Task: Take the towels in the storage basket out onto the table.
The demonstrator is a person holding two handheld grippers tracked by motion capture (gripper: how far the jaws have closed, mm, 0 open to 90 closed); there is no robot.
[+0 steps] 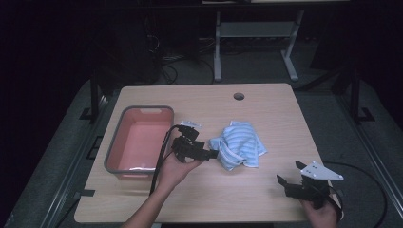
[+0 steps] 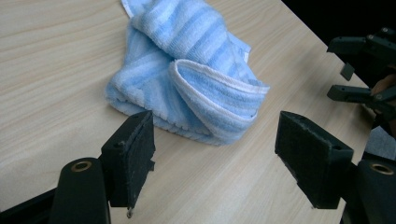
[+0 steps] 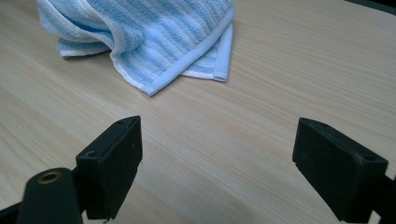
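High view shows a crumpled blue-and-white striped terry towel (image 1: 239,144) lying on the light wooden table (image 1: 266,190), a little right of a pink plastic tub with a grey rim (image 1: 138,141) that looks empty. The towel is bunched and loosely folded over itself, and no pad touches it, so the work on it seems to be at its start: it has yet to be gripped, and whatever is to be done with it, perhaps putting it in the tub, remains. The left gripper (image 1: 209,154) sits just beside the towel's left edge, pointing at it; in the left gripper view its jaws stand wide apart with the towel's nearest fold (image 2: 205,107) just beyond them, nothing between the pads. The right gripper (image 1: 285,183) rests near the table's front right corner, well apart from the towel (image 3: 149,37), jaws likewise spread wide and empty over bare wood.
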